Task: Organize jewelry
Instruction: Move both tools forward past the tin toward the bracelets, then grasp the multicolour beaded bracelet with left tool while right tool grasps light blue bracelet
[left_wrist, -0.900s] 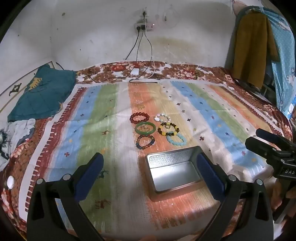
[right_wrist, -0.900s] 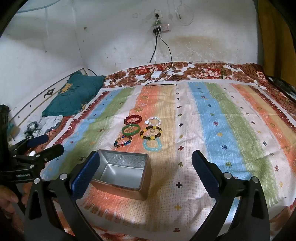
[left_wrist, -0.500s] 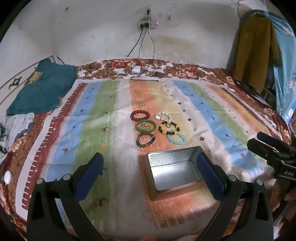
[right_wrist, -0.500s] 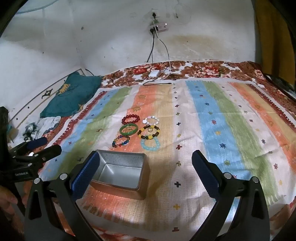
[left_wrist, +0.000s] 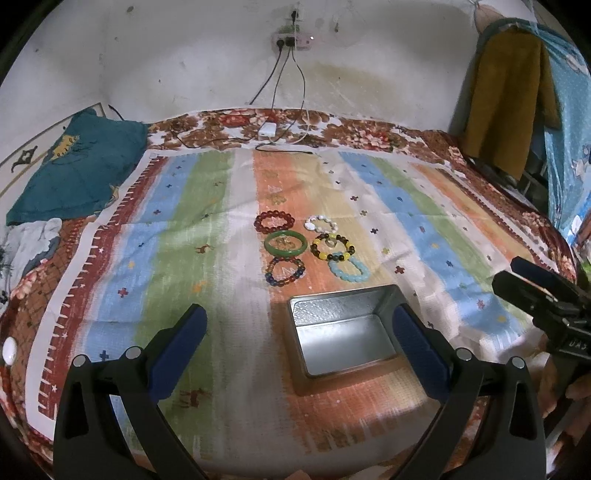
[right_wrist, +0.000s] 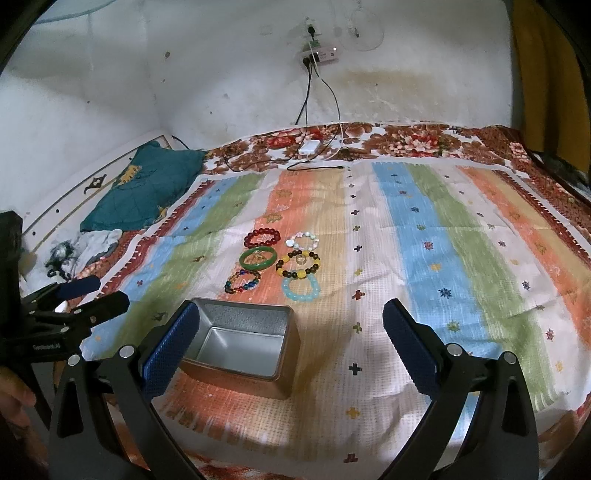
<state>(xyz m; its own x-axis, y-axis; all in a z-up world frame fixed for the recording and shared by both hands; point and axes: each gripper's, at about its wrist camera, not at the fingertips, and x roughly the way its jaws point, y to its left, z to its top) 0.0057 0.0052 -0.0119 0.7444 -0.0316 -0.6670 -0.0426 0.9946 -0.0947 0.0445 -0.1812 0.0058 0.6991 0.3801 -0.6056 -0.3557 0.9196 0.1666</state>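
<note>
Both the left gripper (left_wrist: 297, 338) and right gripper (right_wrist: 290, 341) hang spread wide, empty. Six bracelets (left_wrist: 285, 244) lie bunched just behind the tin (left_wrist: 343, 334) on the bed (left_wrist: 424, 229). Touching neighbours could snag and drag along. The tin's long axis runs crosswise, mouth up.

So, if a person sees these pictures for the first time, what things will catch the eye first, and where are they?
Probably the six bracelets lying in two short rows in the middle of the striped blanket, the solid green bangle standing out most. Just in front of them sits an open, empty metal tin. Both open grippers, left and right, frame the near edge, holding nothing.
</note>
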